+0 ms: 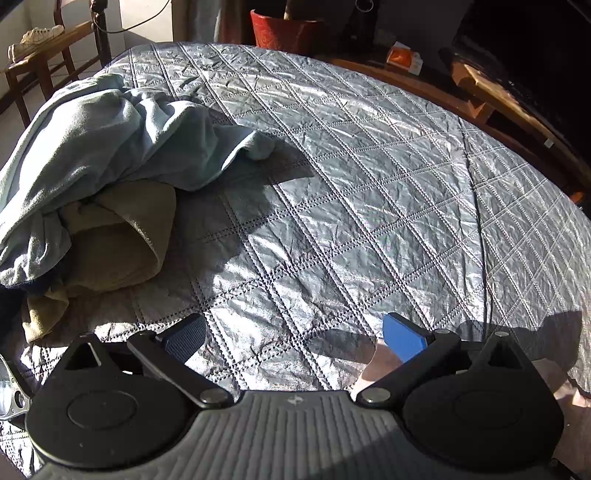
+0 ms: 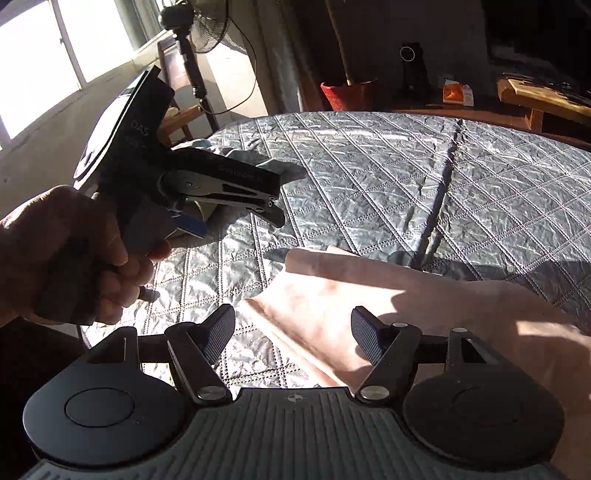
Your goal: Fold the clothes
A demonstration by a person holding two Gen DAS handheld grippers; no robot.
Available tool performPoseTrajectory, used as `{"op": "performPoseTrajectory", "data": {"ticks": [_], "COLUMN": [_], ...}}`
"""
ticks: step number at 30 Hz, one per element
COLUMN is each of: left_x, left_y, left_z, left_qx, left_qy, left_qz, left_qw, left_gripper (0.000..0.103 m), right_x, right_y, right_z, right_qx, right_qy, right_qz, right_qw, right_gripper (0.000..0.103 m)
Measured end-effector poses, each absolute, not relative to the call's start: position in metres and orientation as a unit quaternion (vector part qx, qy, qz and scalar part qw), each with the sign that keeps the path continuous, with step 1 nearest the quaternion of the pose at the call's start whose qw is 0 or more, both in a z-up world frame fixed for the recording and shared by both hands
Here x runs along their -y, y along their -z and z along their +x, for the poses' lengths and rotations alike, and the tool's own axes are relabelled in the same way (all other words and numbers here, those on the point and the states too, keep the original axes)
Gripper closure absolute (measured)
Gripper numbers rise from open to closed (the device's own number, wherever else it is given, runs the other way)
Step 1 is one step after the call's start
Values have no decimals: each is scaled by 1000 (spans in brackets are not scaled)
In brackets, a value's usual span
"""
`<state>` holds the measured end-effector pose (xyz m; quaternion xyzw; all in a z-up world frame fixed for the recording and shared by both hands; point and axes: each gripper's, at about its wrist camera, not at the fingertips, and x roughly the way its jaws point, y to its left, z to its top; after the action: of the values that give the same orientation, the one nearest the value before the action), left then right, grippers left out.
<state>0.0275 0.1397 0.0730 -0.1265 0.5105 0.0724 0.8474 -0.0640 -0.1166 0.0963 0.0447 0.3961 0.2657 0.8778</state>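
A pale blue garment (image 1: 96, 140) lies crumpled on top of a beige garment (image 1: 122, 240) at the left of the quilted silver bedspread (image 1: 351, 166). My left gripper (image 1: 293, 336) is open and empty above the spread, to the right of that pile. A pink cloth (image 2: 369, 295) lies folded on the spread (image 2: 369, 166) at the near edge. My right gripper (image 2: 293, 332) is open just above the pink cloth's left part, holding nothing. The left gripper also shows in the right wrist view (image 2: 240, 214), held in a hand.
A wooden chair (image 1: 37, 62) with shoes stands beyond the far left corner. A red pot (image 1: 284, 31), an orange box (image 1: 404, 57) and wooden furniture (image 1: 491, 92) stand past the far edge. A standing fan (image 2: 207, 33) is at the back left.
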Motion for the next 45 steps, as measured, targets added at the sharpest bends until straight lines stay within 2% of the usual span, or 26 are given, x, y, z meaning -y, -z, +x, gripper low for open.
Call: {"op": "performPoseTrajectory", "data": {"ticks": [5, 7, 8, 9, 10, 12, 20, 23, 25, 30, 32, 35, 39, 42, 45], "left_x": [-114, -106, -102, -98, -93, -83, -35, -19, -12, -10, -8, -7, -5, 0, 4], "left_y": [-72, -70, -69, -68, -67, -68, -73, -70, -68, -62, -58, -55, -55, -56, -55], "left_z": [27, 27, 28, 28, 28, 28, 26, 22, 19, 22, 24, 25, 25, 23, 22], "left_qx": [-515, -518, -520, -522, -523, -524, -525, -525, -525, -533, -535, -539, -536, -532, -534], "left_qy": [-35, -27, -24, -21, -18, -11, 44, 63, 67, 64, 62, 63, 67, 74, 78], "left_qz": [-101, -94, -92, -90, -89, -85, -46, -18, -2, -8, -8, -9, -8, -1, 4], "left_qw": [851, 850, 849, 848, 847, 847, 849, 848, 848, 844, 843, 840, 841, 843, 842], "left_gripper": [1, 1, 1, 1, 1, 1, 1, 1, 1, 1, 1, 1, 1, 1, 1], "right_x": [289, 347, 357, 366, 366, 366, 354, 368, 380, 388, 391, 399, 403, 395, 381], "right_y": [-117, -111, -108, -105, -97, -86, -68, -61, -56, -46, -45, -44, -49, -60, -66], "right_z": [-85, -98, -106, -114, -121, -132, -145, -141, -141, -142, -143, -145, -147, -148, -147], "right_qx": [-399, -423, -427, -430, -440, -455, -468, -476, -472, -474, -470, -464, -454, -442, -441], "right_qy": [-54, 15, 31, 47, 41, 19, -10, -14, -12, -12, -12, -9, -13, -11, -8], "right_qz": [65, 100, 65, 29, -24, -61, -68, -1, 53, 82, 93, 116, 123, 77, -17], "right_qw": [913, 900, 901, 901, 897, 888, 881, 879, 880, 877, 878, 878, 882, 894, 897], "right_gripper": [28, 42, 51, 51, 51, 53, 54, 49, 48, 48, 55, 75, 77, 77, 77]}}
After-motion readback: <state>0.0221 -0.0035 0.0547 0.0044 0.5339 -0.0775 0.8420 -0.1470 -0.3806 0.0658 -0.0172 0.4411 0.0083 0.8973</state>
